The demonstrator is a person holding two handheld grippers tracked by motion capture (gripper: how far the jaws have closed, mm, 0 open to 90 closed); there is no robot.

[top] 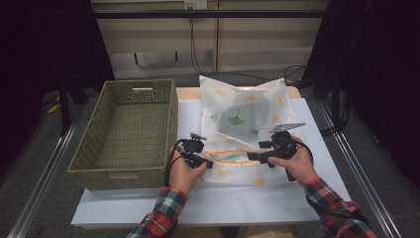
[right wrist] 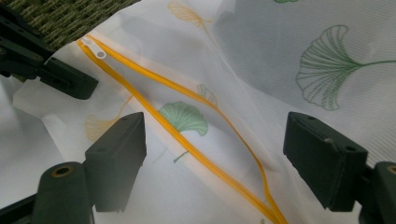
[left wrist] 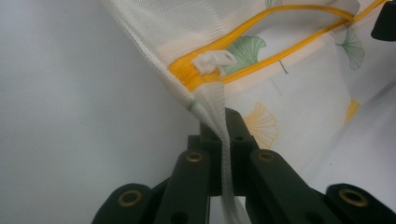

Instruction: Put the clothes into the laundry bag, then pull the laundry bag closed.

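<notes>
Left gripper view showed the left gripper [left wrist: 223, 140] with its jaws pressed together on a fold of the white mesh bag [left wrist: 289, 116], just below the end of the orange zipper [left wrist: 243, 70] and its white slider [left wrist: 215, 59]. Right gripper view showed the right gripper [right wrist: 215, 154] with its jaws spread wide above the bag's open zipper, and nothing was pinched between them. From the high view, the bag lay on the white table [top: 198, 203], beside the green woven basket [top: 99, 148].
</notes>
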